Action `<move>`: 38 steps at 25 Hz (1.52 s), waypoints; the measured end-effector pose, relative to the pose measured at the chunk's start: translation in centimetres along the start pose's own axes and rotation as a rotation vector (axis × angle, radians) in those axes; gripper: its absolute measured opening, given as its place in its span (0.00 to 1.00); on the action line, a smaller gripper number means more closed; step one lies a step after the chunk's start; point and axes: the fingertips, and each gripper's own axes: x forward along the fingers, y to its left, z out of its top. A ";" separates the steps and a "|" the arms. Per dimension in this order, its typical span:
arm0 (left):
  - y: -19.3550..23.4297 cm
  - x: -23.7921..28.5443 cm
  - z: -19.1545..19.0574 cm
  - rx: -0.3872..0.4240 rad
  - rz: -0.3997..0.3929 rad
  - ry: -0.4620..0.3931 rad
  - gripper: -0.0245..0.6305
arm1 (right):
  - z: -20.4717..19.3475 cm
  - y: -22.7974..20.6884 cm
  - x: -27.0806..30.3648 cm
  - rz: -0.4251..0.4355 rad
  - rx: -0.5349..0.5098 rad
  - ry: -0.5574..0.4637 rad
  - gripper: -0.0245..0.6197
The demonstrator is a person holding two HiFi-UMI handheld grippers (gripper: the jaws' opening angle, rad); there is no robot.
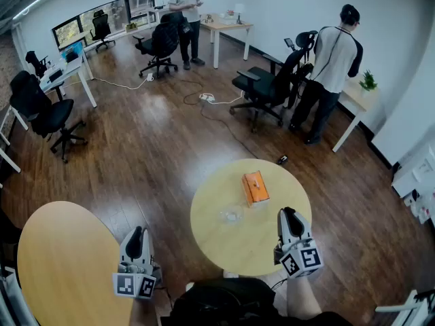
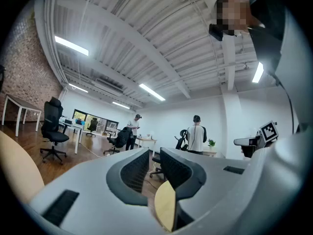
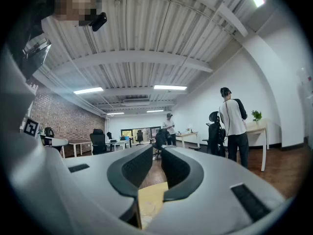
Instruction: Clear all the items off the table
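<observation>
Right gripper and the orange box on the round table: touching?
Apart. The head view shows the right gripper at the near right side of the round table, with bare tabletop between it and the orange box.

No legible txt, brand or nos. anywhere. Orange box (image 1: 255, 186) on the round worktop (image 1: 211, 229) has some print on top, too small to read. Marker cubes on left gripper (image 1: 136, 231) & right gripper (image 1: 290, 212) carry only b/w square patterns, no letters; same for the marker (image 2: 269, 130) seen in left gripper view. No signs readable on walls or desks.
</observation>
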 end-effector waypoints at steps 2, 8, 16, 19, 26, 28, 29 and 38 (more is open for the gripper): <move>-1.5 1.6 -1.7 0.010 -0.030 0.041 0.22 | -0.6 -1.1 0.1 -0.001 0.003 0.014 0.13; -6.4 5.8 -5.5 0.061 -0.083 0.114 0.22 | -1.8 -5.0 0.0 -0.014 0.038 0.046 0.13; -11.3 9.2 -12.5 0.082 -0.118 0.222 0.22 | -4.5 -5.9 -0.4 0.119 0.050 0.125 0.13; -12.0 9.8 -15.8 0.099 -0.145 0.275 0.22 | -6.5 -5.0 -0.1 0.161 0.035 0.160 0.13; -12.4 12.5 -23.4 0.098 -0.174 0.379 0.19 | -12.5 -4.1 -2.6 0.148 0.124 0.296 0.13; -12.3 13.5 -25.5 0.127 -0.201 0.406 0.19 | -14.0 -4.5 -2.6 0.103 0.141 0.331 0.13; -12.3 13.8 -26.5 0.132 -0.203 0.418 0.19 | -14.5 -4.7 -2.3 0.083 0.150 0.335 0.13; -12.6 15.5 -30.6 0.109 -0.166 0.455 0.19 | -16.0 -4.0 -0.3 0.101 0.199 0.336 0.13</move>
